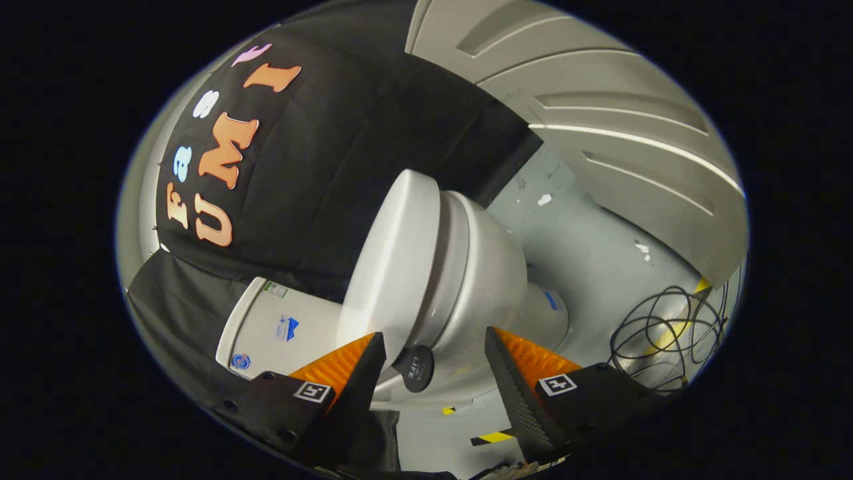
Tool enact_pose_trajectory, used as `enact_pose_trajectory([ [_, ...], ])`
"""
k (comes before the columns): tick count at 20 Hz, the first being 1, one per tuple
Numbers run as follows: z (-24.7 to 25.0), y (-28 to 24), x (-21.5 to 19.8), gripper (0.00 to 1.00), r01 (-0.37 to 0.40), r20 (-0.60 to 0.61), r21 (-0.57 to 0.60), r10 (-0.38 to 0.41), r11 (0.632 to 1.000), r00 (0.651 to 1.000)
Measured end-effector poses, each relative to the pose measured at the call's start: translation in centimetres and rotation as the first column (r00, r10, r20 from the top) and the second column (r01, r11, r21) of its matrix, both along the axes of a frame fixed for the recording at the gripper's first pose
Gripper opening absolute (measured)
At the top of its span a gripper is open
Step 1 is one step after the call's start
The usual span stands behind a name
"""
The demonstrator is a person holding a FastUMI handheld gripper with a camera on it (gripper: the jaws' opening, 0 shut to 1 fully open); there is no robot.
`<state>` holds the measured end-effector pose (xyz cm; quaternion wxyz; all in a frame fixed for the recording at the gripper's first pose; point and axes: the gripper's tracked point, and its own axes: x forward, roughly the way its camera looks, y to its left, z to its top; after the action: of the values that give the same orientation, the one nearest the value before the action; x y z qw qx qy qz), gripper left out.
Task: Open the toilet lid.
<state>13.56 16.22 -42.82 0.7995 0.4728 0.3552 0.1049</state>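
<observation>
The view is rolled sideways, with the floor off to the right. A white toilet stands just ahead of my fingers. Its lid (393, 267) lies down over the seat (453, 267) and bowl (496, 283). The tank (280, 327) with small stickers sits behind the lid, beyond one finger. A small round black tab (414, 368) sticks out from the lid's rim, in the gap between my fingers. My gripper (434, 343) is open, one finger alongside the lid's edge and the other beside the bowl. Nothing is pressed between them.
A loose coil of black cable (666, 333) lies on the grey floor (586, 247) beyond the bowl. A white panelled door (600, 113) stands past the floor. Yellow-black tape (493, 438) marks the floor near my fingers. Black cloth hangs behind the toilet.
</observation>
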Motion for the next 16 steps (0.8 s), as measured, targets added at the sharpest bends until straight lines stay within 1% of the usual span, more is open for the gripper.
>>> enact_pose_trajectory([
  [3,-0.9,1.0,-0.1,0.97,-0.007,-0.042,0.081,0.010,0.997,0.999],
  [5,-1.6,1.6,-0.1,0.90,-0.006,-0.065,0.112,0.013,0.994,0.998],
  [6,-2.0,1.7,-0.1,0.76,-0.007,-0.075,0.125,0.017,0.992,0.997],
  [7,-1.8,1.6,0.0,0.73,0.000,-0.078,0.148,0.012,0.989,0.997],
  [9,-2.0,2.0,0.1,0.72,-0.005,-0.075,0.166,0.018,0.986,0.997],
  [10,-1.6,2.3,0.4,0.66,-0.003,-0.064,0.184,0.015,0.983,0.998],
  [13,-1.2,2.3,0.7,0.48,-0.011,-0.040,0.185,0.019,0.983,0.999],
  [14,-1.1,2.5,0.8,0.40,-0.011,-0.043,0.197,0.019,0.980,0.999],
  [16,-0.8,2.4,1.0,0.27,0.001,-0.051,0.241,0.012,0.970,0.999],
])
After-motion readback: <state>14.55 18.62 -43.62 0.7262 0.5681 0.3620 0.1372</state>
